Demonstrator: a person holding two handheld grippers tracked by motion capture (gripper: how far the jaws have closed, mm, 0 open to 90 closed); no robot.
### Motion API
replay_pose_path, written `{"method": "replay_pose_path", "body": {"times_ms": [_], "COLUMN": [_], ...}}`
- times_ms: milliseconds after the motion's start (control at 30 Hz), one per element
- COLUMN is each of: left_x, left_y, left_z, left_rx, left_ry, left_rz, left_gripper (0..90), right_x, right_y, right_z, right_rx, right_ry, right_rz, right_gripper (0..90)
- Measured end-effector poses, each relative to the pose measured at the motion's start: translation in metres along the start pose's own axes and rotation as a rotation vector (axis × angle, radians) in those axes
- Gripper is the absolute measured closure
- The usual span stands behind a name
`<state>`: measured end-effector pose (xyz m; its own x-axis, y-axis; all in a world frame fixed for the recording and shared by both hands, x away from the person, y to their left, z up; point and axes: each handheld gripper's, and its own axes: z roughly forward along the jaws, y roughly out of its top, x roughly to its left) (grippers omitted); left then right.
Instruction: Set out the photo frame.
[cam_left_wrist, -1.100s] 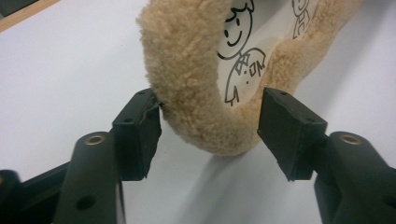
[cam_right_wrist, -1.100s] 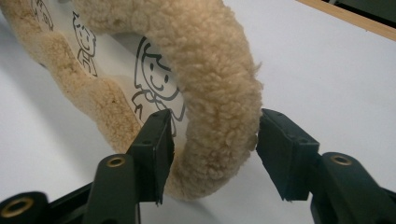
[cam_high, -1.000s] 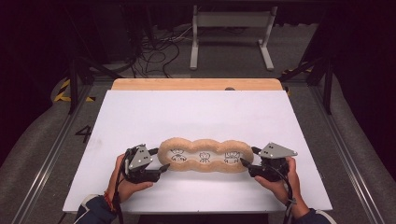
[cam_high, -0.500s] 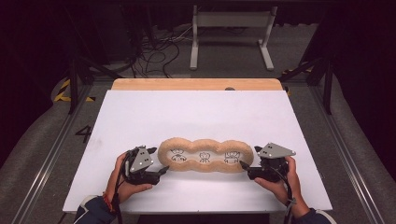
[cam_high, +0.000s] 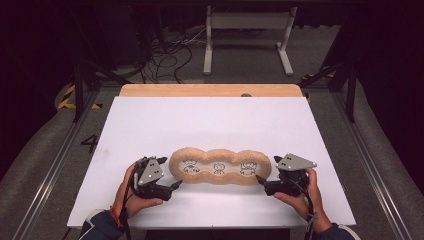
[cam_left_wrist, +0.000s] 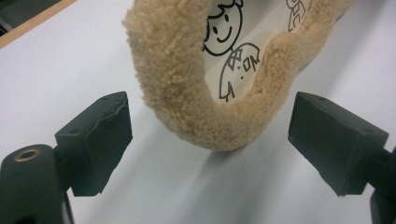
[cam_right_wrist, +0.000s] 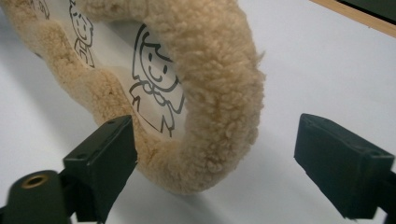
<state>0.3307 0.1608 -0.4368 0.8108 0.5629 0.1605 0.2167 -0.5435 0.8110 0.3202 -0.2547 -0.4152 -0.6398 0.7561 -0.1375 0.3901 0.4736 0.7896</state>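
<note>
A tan fleecy frame (cam_high: 220, 179) with three lobes lies flat on the white tabletop (cam_high: 210, 120), cartoon figures (cam_high: 218, 168) drawn on its white inside. My left gripper (cam_high: 176, 185) sits at its left end and my right gripper (cam_high: 260, 181) at its right end. Both have just been opening. In the left gripper view the frame's rounded end (cam_left_wrist: 168, 70) lies between the spread pads (cam_left_wrist: 100, 135) without touching them. The right gripper view shows the other end (cam_right_wrist: 219, 79) likewise free of the pads (cam_right_wrist: 338, 163).
A wooden strip (cam_high: 210, 90) runs along the table's far edge. Beyond it on the floor stand a white metal stand (cam_high: 247, 35) and loose cables (cam_high: 170, 55). Dark rails (cam_high: 45, 175) flank the table on both sides.
Both grippers' jaws have spread apart off the frame's ends. The hands and the frame have stayed where they were.
</note>
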Motion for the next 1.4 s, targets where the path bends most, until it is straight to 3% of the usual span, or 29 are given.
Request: {"method": "replay_pose_path", "body": {"times_ms": [367, 633, 900, 1200, 1400], "left_x": [0.000, 0.005, 0.010, 0.013, 0.016], "left_y": [-0.004, -0.015, -0.029, -0.044, -0.051], "left_z": [-0.007, -0.023, -0.031, -0.040, -0.046], "left_rx": [-0.003, -0.020, -0.002, 0.013, 0.038], "left_ry": [0.000, 0.015, 0.024, 0.028, 0.051], "left_rz": [0.001, -0.021, -0.034, -0.025, 0.001], "left_gripper": [9.9, 9.6, 9.3, 8.8, 8.0], "right_x": [0.001, 0.000, -0.004, -0.016, -0.022], "right_y": [-0.002, -0.007, -0.019, -0.039, -0.053], "right_z": [-0.004, -0.015, -0.027, -0.040, -0.046], "right_rx": [-0.011, -0.013, -0.009, -0.019, -0.029], "right_ry": [0.012, -0.003, -0.039, -0.070, -0.125], "right_rz": [-0.025, -0.054, -0.079, -0.031, -0.023], "right_gripper": [9.2, 8.2, 9.6, 10.3, 13.1]}}
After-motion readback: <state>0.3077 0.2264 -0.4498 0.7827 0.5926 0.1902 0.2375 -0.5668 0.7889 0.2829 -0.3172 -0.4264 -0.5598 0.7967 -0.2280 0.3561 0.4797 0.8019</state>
